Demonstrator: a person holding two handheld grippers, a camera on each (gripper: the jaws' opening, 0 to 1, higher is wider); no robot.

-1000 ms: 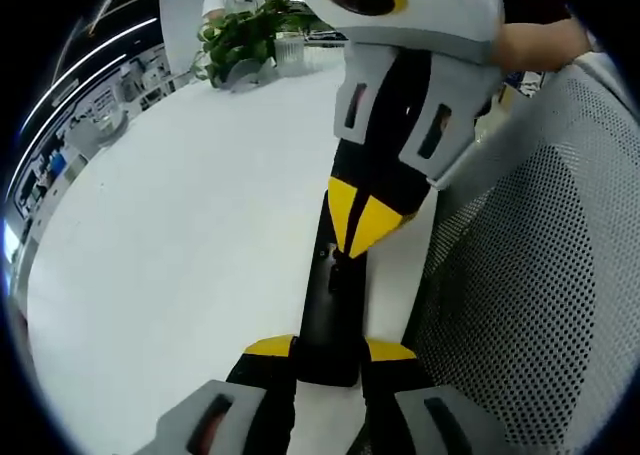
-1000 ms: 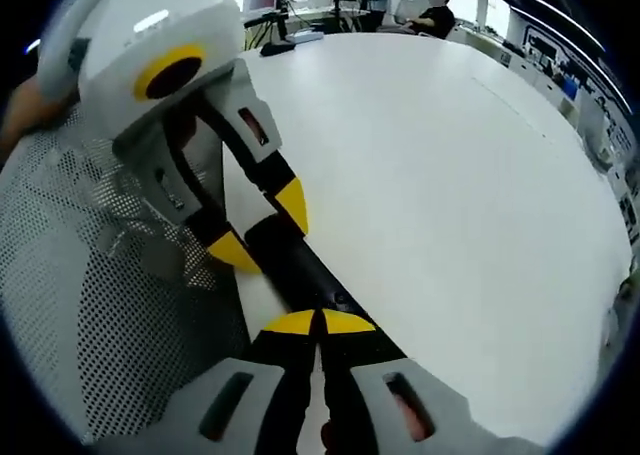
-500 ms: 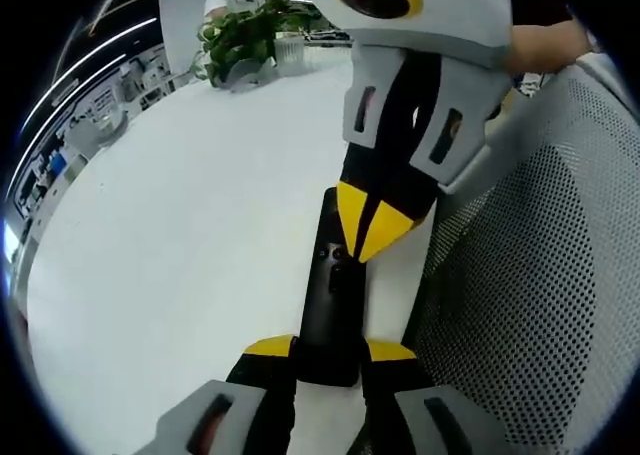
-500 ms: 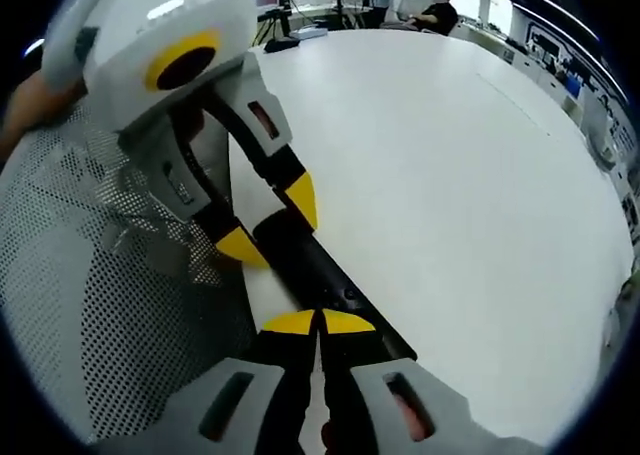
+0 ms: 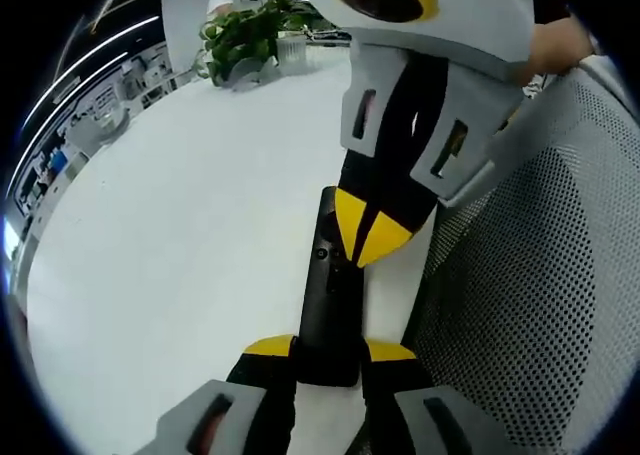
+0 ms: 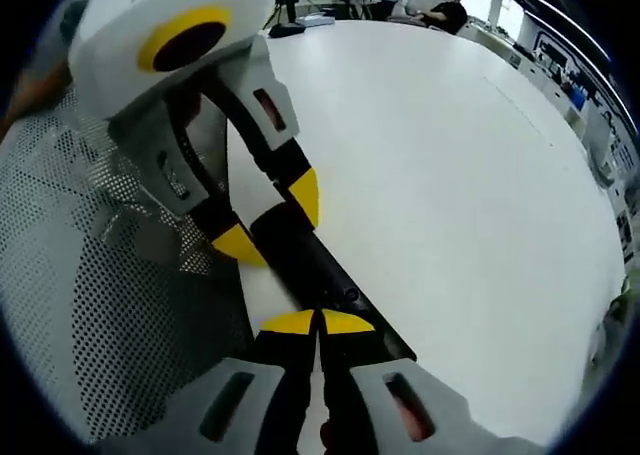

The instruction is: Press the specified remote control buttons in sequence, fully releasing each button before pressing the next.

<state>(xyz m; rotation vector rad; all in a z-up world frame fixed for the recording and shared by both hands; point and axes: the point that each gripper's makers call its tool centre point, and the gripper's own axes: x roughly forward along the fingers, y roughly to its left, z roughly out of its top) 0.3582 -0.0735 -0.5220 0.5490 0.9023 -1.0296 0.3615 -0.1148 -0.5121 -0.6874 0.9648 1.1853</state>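
White tabletop (image 5: 170,235) spreads out from the black remote control (image 5: 328,295), which lies lengthwise near the table's edge beside a perforated white mesh chair back (image 5: 540,275). From the left gripper view, the left gripper (image 5: 330,348) has its yellow-tipped jaws set one on each side of the remote's near end, clamped on it, while the right gripper (image 5: 362,230) reaches in from above with its tips closed together, resting on the remote's upper face near its small buttons. Beyond the remote's far end stands a potted plant (image 5: 240,37), with a seated person behind it. From the right gripper view, the right gripper (image 6: 320,322) shows its two yellow tips touching, pressed onto the remote (image 6: 320,270); the left gripper (image 6: 268,223) grips the remote's far end, and people sit at desks beyond the table (image 6: 450,175).
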